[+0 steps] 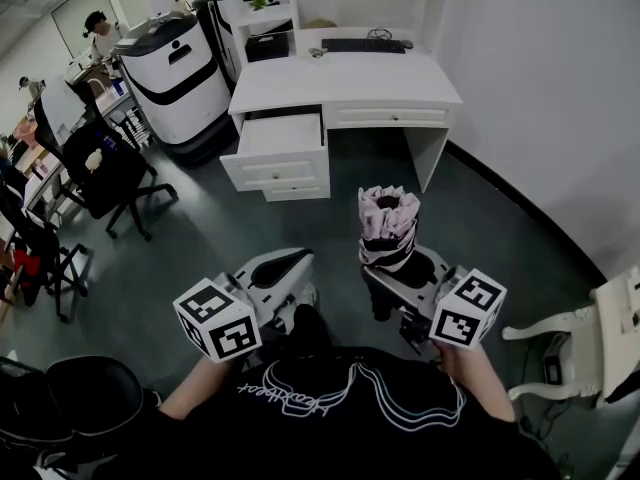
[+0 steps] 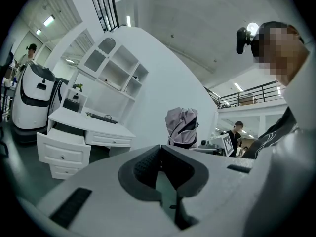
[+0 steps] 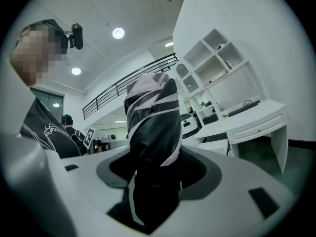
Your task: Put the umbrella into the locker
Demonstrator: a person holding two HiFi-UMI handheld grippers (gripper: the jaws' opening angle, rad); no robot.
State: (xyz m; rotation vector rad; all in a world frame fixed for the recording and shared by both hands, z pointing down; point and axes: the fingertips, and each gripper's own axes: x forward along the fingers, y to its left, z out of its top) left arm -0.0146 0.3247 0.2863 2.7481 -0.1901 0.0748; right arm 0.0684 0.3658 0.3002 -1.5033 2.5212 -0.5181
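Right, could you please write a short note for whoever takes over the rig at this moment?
Left gripper: shut, nothing in it, held level beside the other one.
Right gripper: shut on the folded umbrella, which stands upright in its jaws.
Ahead: a white desk with its top drawer pulled open.
Done: umbrella is in hand.
Left: carry it over and stow it. No separate locker can be made out here, so the open drawer is probably the target.

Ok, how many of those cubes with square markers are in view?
2. One marker cube sits on the left tool, lower left in the head view; the second cube on the right tool, lower right, which grips the umbrella. None looks hidden.
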